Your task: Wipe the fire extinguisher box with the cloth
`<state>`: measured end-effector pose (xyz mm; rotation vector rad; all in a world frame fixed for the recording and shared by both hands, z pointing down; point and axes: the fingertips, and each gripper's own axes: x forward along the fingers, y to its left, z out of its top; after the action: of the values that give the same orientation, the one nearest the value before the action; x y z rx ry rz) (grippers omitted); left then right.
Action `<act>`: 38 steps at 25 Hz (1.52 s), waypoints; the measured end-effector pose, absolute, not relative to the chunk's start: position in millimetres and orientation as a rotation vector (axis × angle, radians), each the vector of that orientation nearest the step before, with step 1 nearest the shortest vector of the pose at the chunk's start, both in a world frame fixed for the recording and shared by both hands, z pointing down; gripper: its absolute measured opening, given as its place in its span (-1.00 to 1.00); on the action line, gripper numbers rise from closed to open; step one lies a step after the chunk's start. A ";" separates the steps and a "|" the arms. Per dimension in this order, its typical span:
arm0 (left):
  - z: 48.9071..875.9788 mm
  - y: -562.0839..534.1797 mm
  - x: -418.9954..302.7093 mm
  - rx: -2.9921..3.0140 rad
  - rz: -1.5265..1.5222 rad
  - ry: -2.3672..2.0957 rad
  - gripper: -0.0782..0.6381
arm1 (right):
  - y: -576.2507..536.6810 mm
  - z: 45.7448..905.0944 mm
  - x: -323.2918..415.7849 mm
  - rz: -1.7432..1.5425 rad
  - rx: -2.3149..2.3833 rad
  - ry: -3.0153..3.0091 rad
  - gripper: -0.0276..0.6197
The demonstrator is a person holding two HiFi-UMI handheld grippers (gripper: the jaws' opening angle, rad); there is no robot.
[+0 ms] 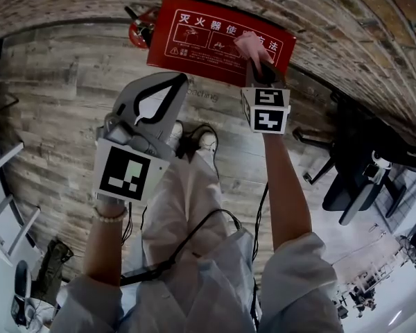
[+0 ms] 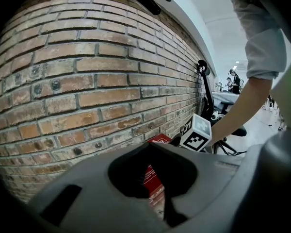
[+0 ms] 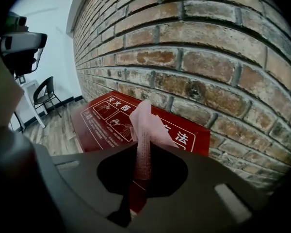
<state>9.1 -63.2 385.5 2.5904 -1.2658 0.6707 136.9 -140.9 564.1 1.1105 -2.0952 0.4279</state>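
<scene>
Right gripper point(image 1: 258, 64) is clamping its jaws tight on the pink cloth point(image 1: 250, 45), holding it against the lid of the red fire extinguisher box point(image 1: 194, 44), which is sitting at the brick wall point(image 1: 319, 12). Left gripper point(image 1: 175, 83) is hovering near the box, jaws together and empty.

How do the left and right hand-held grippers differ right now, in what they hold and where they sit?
The right hand-held gripper is shut on the pink cloth. The left hand-held gripper is shut on nothing. The right one is over the red fire extinguisher box, while the left one is short of it, above the floor. Both have jaws together and carry a marker cube.
</scene>
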 end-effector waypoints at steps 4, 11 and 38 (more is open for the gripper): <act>385.7 -61.7 17.4 2.598 0.675 -1.252 -0.79 | -140.0 564.5 159.1 0.440 1.147 -2.071 -0.85; 387.1 -60.3 29.1 2.602 0.675 -1.238 -0.79 | -138.7 566.4 193.7 0.467 1.215 -2.020 -0.85; 375.5 -56.9 1.5 2.594 0.642 -1.284 -0.79 | -124.2 512.9 181.2 0.435 1.247 -2.090 -0.85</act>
<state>1.5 -56.9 375.5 2.5937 -1.2838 0.6423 181.2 -124.2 512.9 1.2474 -2.0902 0.4347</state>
